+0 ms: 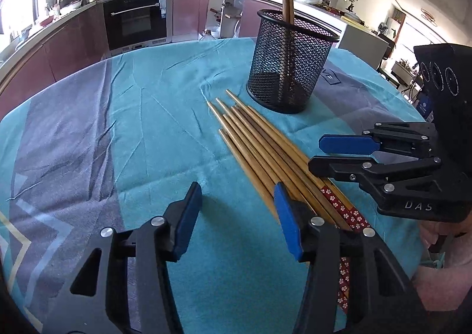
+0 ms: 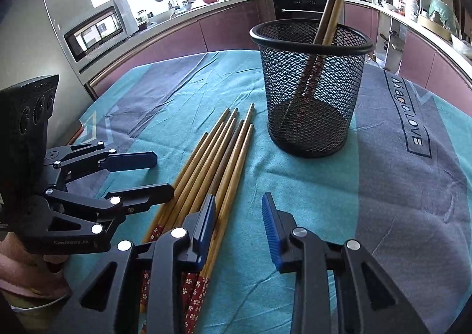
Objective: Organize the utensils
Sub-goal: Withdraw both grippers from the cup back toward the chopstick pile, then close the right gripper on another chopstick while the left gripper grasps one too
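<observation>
1. Teal and grey cloth (image 1: pixel 153 127) spread over the table, creased, with printed lettering near the far right corner in the right wrist view.
2. Black wire-mesh holder (image 1: pixel 290 62) standing upright on the cloth, toward the far side. Two chopsticks in the holder (image 2: pixel 332 9), leaning against its rim, thin ends down.
3. Bundle of wooden chopsticks (image 1: pixel 259 145) lying flat on the cloth just in front of the holder, side by side, pointed ends toward the holder. Red flower-patterned ends toward the camera.
4. Left tool (image 1: pixel 239 216): wide open, nothing between the blue pads. Right-hand finger (image 1: pixel 287 222) over the near edge of the bundle; left-hand finger over bare cloth. Contact with the chopsticks not determinable.
5. Right tool (image 2: pixel 239 230): wide open, nothing gripped. Left-hand finger (image 2: pixel 203 230) over the patterned part of the bundle; the other finger over bare cloth beside it. Contact not determinable.
6. In the left wrist view, right tool seen from the side at the right edge, one finger above the other, lower finger just above the bundle.
7. In the right wrist view, left tool seen at the left edge in the same attitude, lower finger tip close beside the outermost chopstick.
8. Kitchen cabinets, built-in oven (image 1: pixel 137 18) and cluttered counter behind the table.
</observation>
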{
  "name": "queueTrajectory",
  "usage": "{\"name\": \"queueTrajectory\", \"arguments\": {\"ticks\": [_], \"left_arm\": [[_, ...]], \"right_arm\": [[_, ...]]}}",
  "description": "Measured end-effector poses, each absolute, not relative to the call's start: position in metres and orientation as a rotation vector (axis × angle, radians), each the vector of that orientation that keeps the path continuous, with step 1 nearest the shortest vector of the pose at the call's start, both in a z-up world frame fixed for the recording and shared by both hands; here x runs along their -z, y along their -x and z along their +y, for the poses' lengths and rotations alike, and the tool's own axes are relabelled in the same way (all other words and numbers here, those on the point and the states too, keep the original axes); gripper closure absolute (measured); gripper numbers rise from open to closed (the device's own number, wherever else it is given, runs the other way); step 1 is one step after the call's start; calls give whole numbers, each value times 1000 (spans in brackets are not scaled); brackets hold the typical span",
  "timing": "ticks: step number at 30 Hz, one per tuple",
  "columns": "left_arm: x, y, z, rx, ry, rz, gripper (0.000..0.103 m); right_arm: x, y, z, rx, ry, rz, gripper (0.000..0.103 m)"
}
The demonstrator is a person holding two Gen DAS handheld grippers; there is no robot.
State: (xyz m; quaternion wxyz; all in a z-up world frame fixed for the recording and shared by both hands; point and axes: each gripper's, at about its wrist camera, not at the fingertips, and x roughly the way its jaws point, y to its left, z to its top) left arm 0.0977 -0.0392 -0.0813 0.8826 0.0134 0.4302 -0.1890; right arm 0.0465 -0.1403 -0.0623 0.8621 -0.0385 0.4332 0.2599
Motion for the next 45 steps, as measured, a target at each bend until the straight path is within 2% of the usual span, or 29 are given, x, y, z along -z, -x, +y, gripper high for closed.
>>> {"name": "queueTrajectory", "arguments": {"ticks": [7,14,21,26,33,35,37,45], "left_arm": [[82,-101,-42,397,-43,899,53],[84,-107,-43,383,-80,901,70],[85,-111,-42,387,-81,903,74],[85,-115,-43,388,-72,895,84],[85,-119,-42,376,-60,904,84],[85,-119,-43,372,-64,902,84],[85,-118,-43,367,-61,902,85],[85,-117,-39,344,-22,903,93]], "right_arm": [[63,-46,-143,-542,78,909,73],[63,-48,-144,-528,89,906,74],[66,-49,-134,-512,140,903,76],[66,-52,-122,-500,187,890,76],[67,-59,-120,-506,176,887,76],[67,-61,-119,-499,172,885,82],[67,-62,-122,-500,148,888,94],[65,-65,-133,-521,53,899,98]]}}
